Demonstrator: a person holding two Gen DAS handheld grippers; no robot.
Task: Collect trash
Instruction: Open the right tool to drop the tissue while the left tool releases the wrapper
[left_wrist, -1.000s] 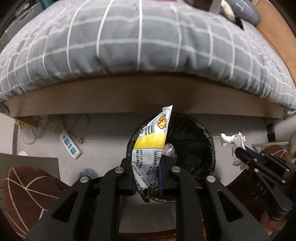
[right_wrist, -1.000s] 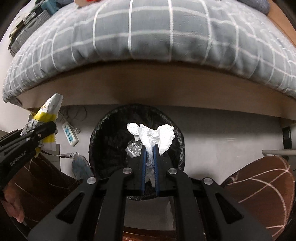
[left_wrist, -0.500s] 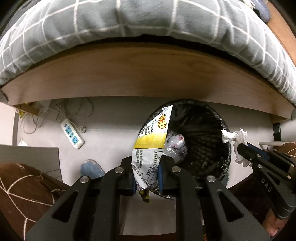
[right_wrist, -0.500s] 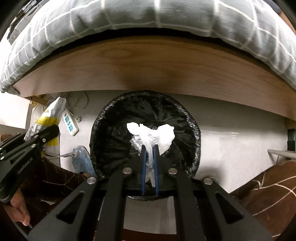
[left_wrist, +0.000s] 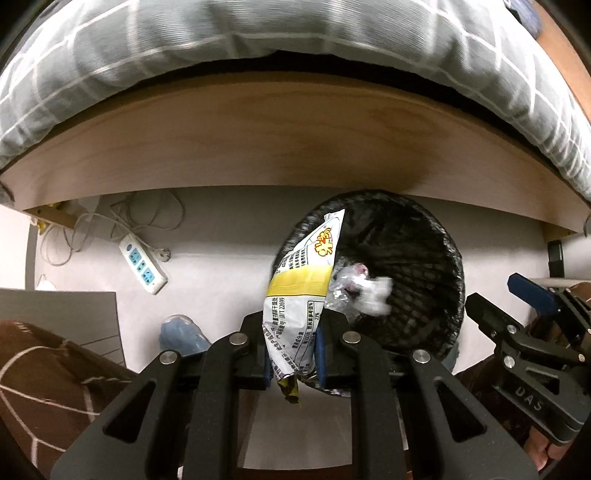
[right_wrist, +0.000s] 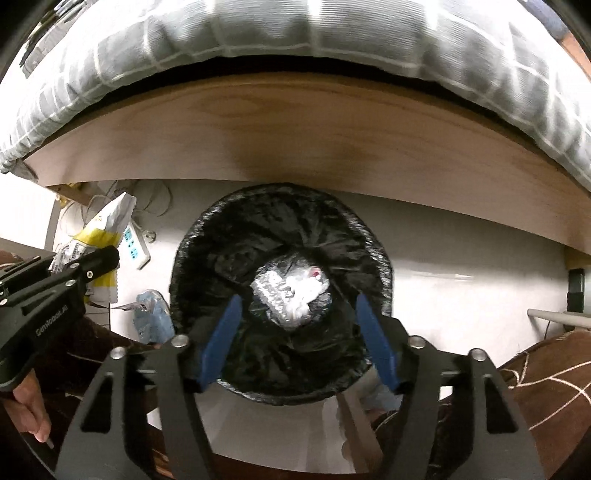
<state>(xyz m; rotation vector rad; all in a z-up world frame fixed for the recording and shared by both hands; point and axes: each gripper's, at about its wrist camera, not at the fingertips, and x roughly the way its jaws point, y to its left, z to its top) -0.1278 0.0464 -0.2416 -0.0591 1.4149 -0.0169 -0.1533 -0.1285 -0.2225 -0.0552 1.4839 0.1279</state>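
Observation:
My left gripper (left_wrist: 291, 360) is shut on a white and yellow snack bag (left_wrist: 301, 295) and holds it upright at the left rim of the black-lined trash bin (left_wrist: 439, 258). My right gripper (right_wrist: 299, 339) is open and empty right above the bin (right_wrist: 207, 258). The white crumpled tissue (right_wrist: 304, 291) lies inside the bin on a silvery wrapper (right_wrist: 269, 291); it also shows blurred in the left wrist view (left_wrist: 375, 295). The right gripper shows at the right edge of the left wrist view (left_wrist: 517, 302), and the left gripper with the bag (right_wrist: 107, 229) at the left of the right wrist view.
A wooden bed frame (left_wrist: 295, 140) with a grey checked quilt (left_wrist: 258, 40) overhangs the bin. A white power strip (left_wrist: 144, 269) with cables and a blue crumpled item (left_wrist: 181, 332) lie on the grey floor to the left. Brown cushions (right_wrist: 546, 365) flank both sides.
My right gripper has opened and let go of the tissue, which has dropped into the bin. Both grippers have moved closer to the bin; the left still holds the snack bag.

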